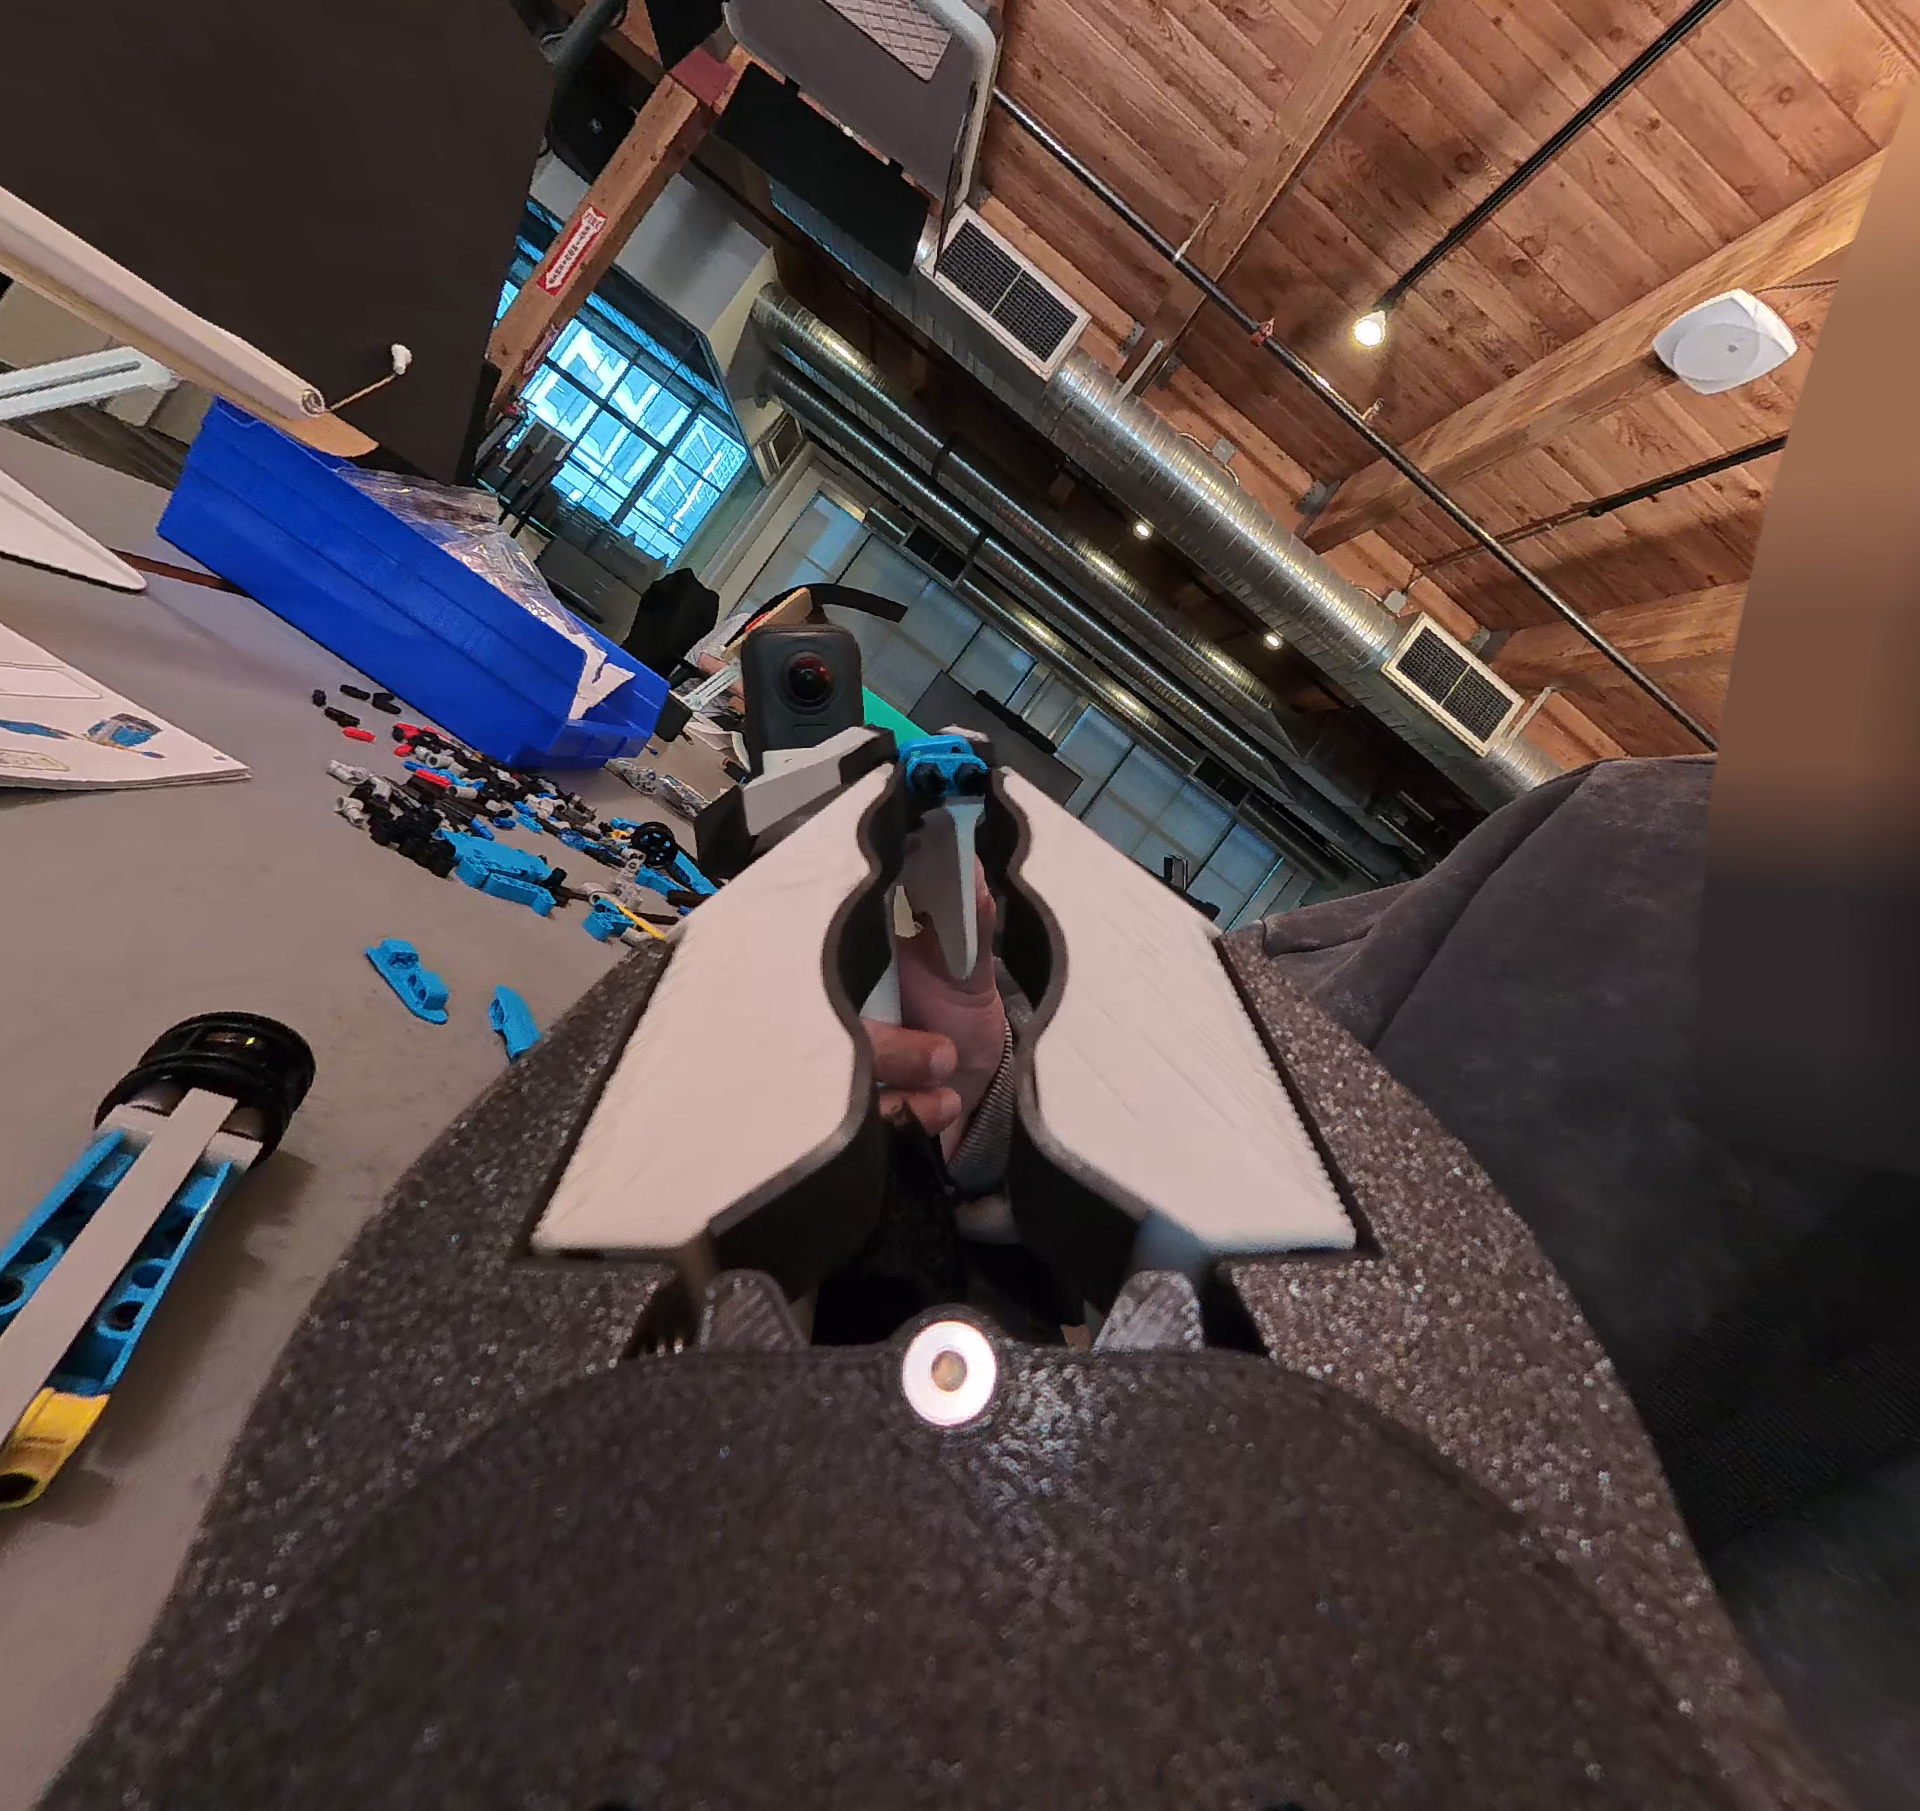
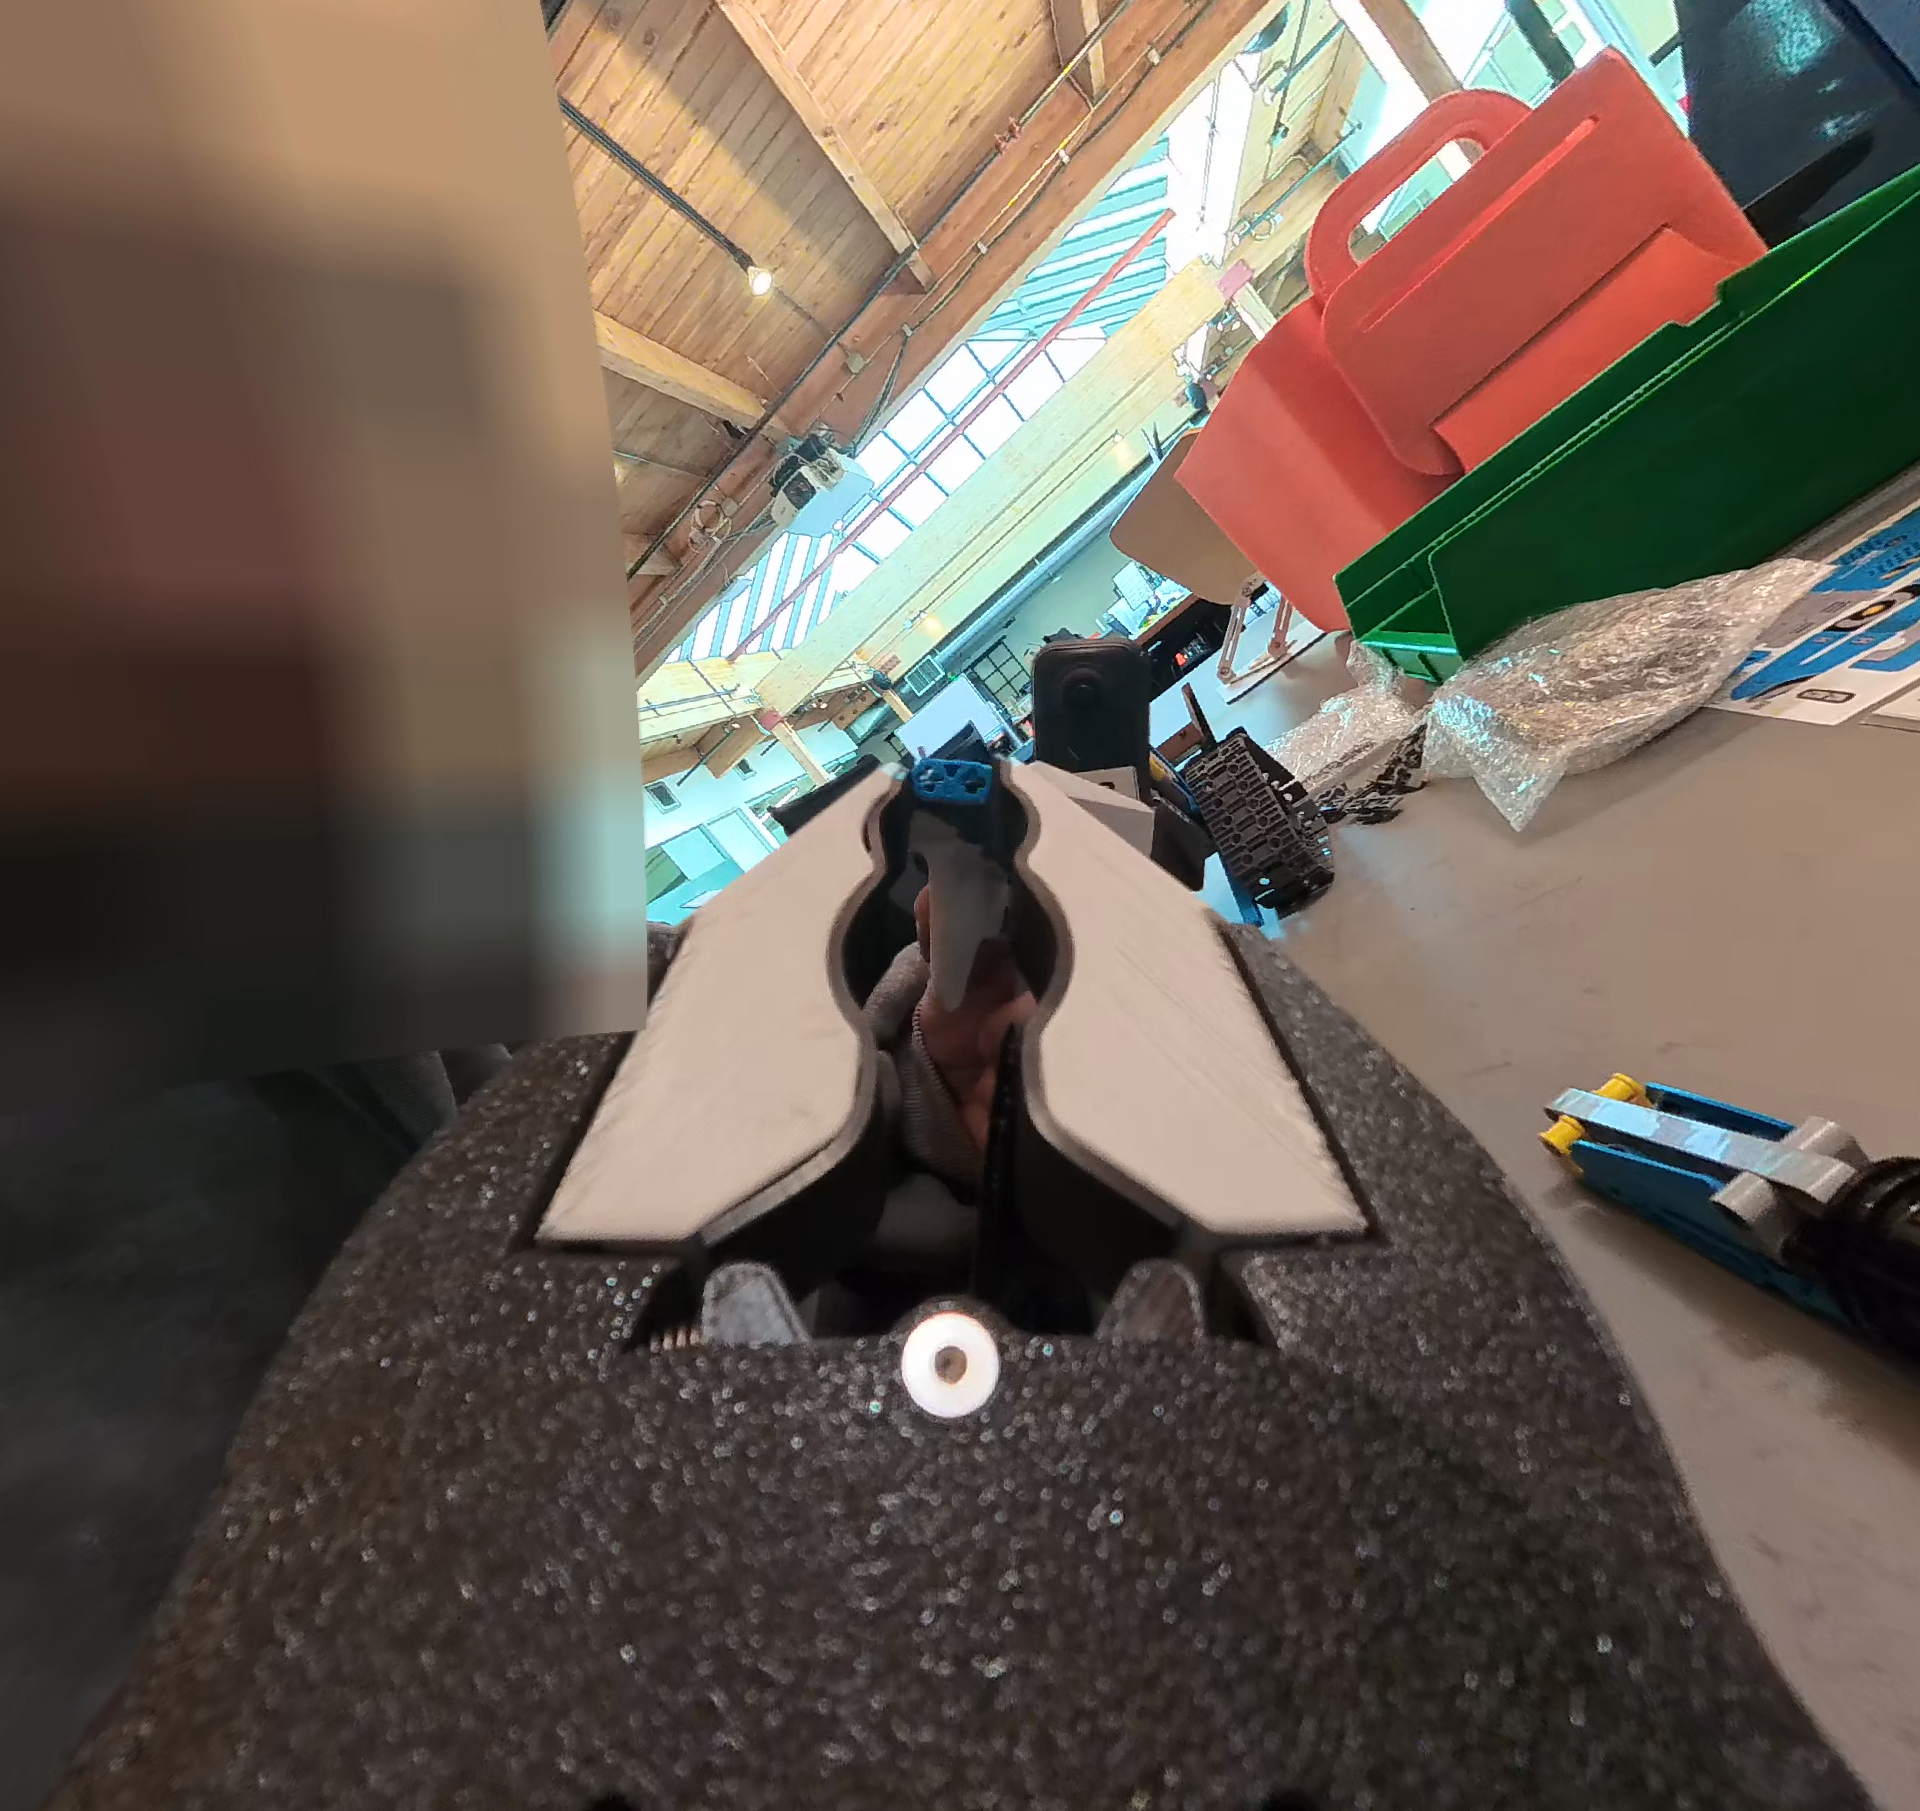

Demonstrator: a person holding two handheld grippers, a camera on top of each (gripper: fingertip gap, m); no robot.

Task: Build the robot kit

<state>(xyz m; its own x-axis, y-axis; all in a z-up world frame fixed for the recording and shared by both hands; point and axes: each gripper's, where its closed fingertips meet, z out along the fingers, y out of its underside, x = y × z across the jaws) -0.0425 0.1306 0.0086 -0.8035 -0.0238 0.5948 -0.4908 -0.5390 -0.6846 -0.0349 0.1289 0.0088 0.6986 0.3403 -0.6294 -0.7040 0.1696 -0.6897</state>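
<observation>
Both grippers meet on one small blue brick (image 1: 940,762), lifted above the grey table (image 1: 208,909).

The left gripper (image 1: 943,774) and right gripper (image 2: 954,782) each pinch it at their tips; loose blue and black pieces (image 1: 488,826) lie far left.

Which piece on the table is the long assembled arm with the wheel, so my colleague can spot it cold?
Start at the blue bin on the grey table, pass the scattered small parts toward the camera. The assembled arm lies alone: two blue holed beams under a grey strip, a black wheel at one end, yellow pieces at the other. Nothing else there is that long.
</observation>
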